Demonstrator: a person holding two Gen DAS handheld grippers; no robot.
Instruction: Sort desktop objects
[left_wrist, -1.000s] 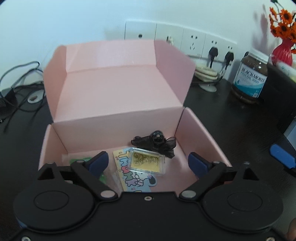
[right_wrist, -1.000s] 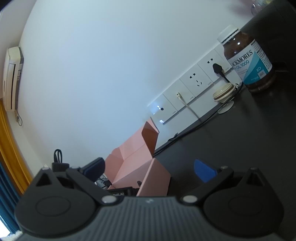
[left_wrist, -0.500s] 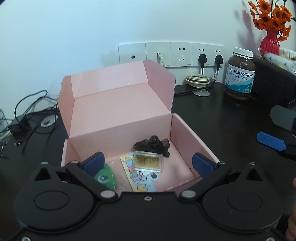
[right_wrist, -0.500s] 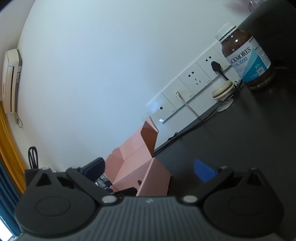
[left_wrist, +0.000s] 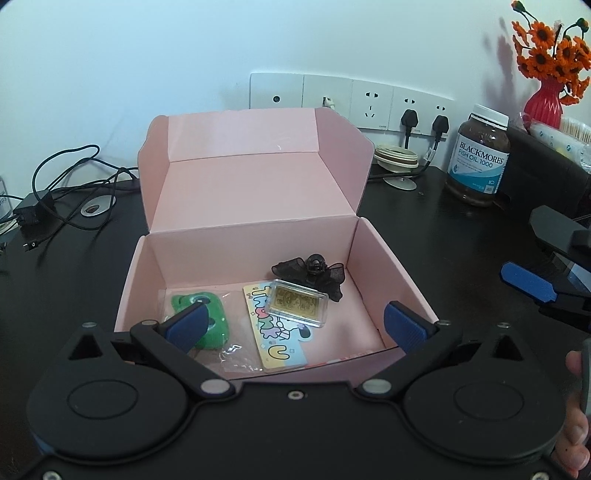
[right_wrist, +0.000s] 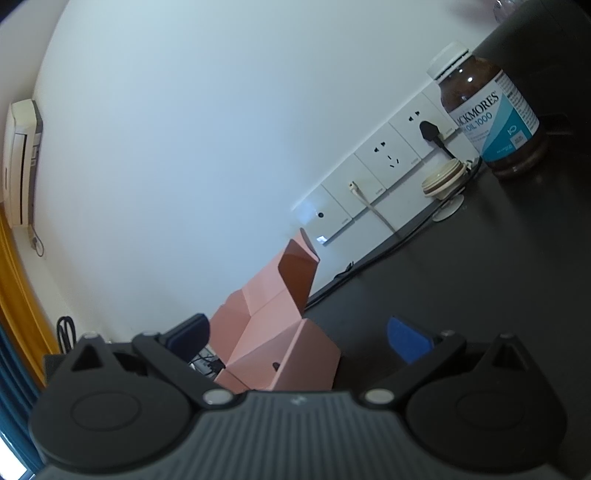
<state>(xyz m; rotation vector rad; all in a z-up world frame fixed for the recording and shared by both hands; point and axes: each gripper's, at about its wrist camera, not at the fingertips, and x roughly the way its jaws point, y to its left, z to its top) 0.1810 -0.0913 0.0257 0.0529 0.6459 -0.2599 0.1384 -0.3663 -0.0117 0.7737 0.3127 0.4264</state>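
An open pink box (left_wrist: 391, 258) stands on the dark desk with its lid tipped back. Inside lie a black bow hair clip (left_wrist: 314, 271), a gold bar in a clear case (left_wrist: 297, 302) resting on a cartoon card (left_wrist: 275, 339), and a green item in a plastic bag (left_wrist: 207, 319). My left gripper (left_wrist: 295, 323) hovers open above the box's near edge, nothing between its blue pads. My right gripper (right_wrist: 299, 338) is open and empty beside the box (right_wrist: 280, 347), tilted; one of its blue fingers (left_wrist: 528, 282) shows at the right of the left wrist view.
A fish oil bottle (left_wrist: 478, 162) stands at the back right, next to a red vase with orange flowers (left_wrist: 543, 99). A small round stand (left_wrist: 397, 162) and plugged cables sit by the wall sockets (left_wrist: 351, 101). Black cables and an adapter (left_wrist: 33, 214) lie at the left.
My left gripper has pulled back and up from the box, so the whole box and more of the desk show. The green bagged item is now uncovered. The right gripper has stayed put.
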